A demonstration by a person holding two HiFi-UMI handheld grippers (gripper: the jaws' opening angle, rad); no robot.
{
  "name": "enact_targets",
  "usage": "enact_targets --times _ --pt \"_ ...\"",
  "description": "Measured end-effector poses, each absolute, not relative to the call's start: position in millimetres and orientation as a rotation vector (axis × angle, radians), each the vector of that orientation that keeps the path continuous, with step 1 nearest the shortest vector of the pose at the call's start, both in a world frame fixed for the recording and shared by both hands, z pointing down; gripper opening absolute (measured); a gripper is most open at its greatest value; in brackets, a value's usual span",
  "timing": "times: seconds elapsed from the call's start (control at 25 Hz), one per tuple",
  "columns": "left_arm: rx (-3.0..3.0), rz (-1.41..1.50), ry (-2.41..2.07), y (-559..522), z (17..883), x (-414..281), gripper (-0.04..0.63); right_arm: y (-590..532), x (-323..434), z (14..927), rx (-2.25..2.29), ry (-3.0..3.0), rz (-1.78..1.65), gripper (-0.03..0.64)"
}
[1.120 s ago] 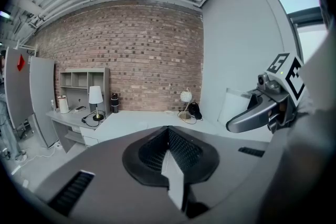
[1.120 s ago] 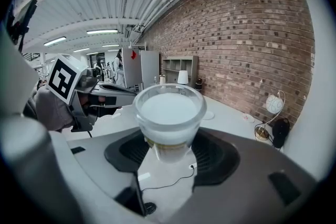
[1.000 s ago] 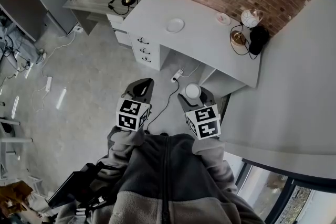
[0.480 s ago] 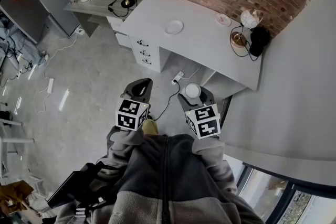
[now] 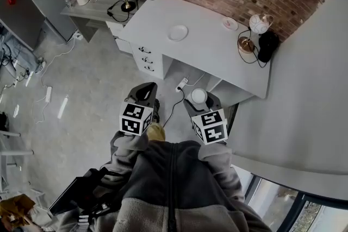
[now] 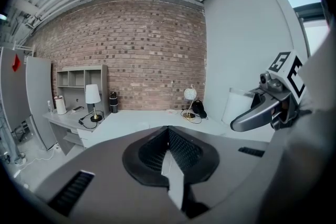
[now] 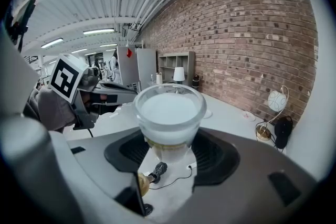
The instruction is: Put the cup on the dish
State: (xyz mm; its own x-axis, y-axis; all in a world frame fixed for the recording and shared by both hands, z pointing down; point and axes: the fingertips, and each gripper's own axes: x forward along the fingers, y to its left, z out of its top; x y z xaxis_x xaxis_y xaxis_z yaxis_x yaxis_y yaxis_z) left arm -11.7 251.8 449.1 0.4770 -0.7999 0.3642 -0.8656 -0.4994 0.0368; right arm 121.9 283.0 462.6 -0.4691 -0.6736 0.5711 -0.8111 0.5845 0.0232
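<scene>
one glass cup, rigid, slick and probably breakable, sits clamped low on its body in the right gripper, well short of the dish, while the left gripper is closed, empty.

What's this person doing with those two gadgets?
A person holds a two-jaw gripper in each hand. The right gripper is clamped on a clear cup; the left gripper is shut and empty. They stand on the floor, apart from the grey desk, where a white dish sits. The cup is not yet on it.
</scene>
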Motion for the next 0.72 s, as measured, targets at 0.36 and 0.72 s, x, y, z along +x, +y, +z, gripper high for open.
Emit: enact_targets --times 0.36,0.72 --pt "2.514 0.435 -1.406 176.0 456.1 -29.3 0.006 214.7 108.2 468.7 1.191 -2.252 0.355 0.252" --pt "2.44 0.483 -1.408 108.2 479.7 -64.0 0.006 136.1 78.6 486.2 1.137 -2.252 0.405 0.252"
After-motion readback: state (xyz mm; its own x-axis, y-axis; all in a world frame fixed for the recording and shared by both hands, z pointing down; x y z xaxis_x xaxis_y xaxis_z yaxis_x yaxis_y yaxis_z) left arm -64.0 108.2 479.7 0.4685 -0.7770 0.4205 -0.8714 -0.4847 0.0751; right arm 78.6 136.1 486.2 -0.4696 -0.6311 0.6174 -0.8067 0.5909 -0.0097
